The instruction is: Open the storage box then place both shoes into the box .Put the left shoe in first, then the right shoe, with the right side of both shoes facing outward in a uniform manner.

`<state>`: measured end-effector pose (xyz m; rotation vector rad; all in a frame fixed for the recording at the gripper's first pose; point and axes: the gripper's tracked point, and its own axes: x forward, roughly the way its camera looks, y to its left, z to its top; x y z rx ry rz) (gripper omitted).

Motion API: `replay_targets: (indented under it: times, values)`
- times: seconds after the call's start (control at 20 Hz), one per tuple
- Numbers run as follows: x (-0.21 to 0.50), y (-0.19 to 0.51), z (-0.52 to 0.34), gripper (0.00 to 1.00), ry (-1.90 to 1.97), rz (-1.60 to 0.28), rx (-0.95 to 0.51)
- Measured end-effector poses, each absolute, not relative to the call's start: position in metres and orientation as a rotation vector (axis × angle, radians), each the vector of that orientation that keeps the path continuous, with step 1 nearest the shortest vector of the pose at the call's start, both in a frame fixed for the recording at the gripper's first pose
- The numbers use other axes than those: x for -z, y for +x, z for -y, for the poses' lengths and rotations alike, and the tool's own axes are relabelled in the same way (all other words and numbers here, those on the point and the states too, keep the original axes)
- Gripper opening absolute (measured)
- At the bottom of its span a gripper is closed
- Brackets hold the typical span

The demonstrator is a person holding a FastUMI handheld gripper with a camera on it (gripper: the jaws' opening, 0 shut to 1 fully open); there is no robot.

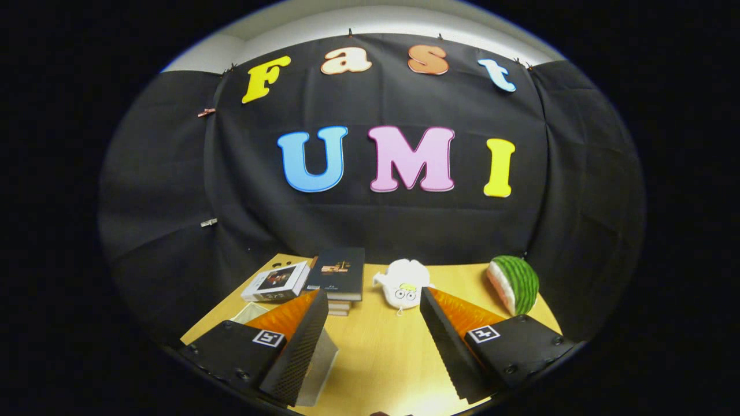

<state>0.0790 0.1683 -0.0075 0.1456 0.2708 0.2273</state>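
Several items lie beyond my released tool [373,323]: white box [276,282], stacked books [337,274], white plush [403,284], watermelon slice [513,284] on worktop [381,358].

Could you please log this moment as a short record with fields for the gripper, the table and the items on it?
gripper: gripper open, fingers wide apart, nothing between them
table: wooden table, bare between the fingers
beyond left finger: white box beside a dark book on a stack
beyond the fingers, centre: white plush toy
beyond right finger: watermelon slice toy
under left finger: pale box edge, identity unclear
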Motion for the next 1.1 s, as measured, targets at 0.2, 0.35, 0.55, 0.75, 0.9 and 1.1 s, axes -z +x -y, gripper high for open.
replay_targets:
  times: [0.2,0.35,0.55,0.75,0.9,1.1]
  values:
    - [-0.016,0.088,-0.115,0.98,0.111,-0.197,-0.190]
    - [-0.026,0.090,-0.077,0.98,0.086,-0.153,-0.154]
    - [-0.033,0.091,-0.031,0.98,0.094,-0.133,-0.120]
    - [-0.036,0.093,0.014,0.98,0.101,-0.108,-0.091]
    - [-0.034,0.093,0.037,0.98,0.120,-0.108,-0.078]
    - [-0.025,0.091,0.063,0.98,0.122,-0.109,-0.064]
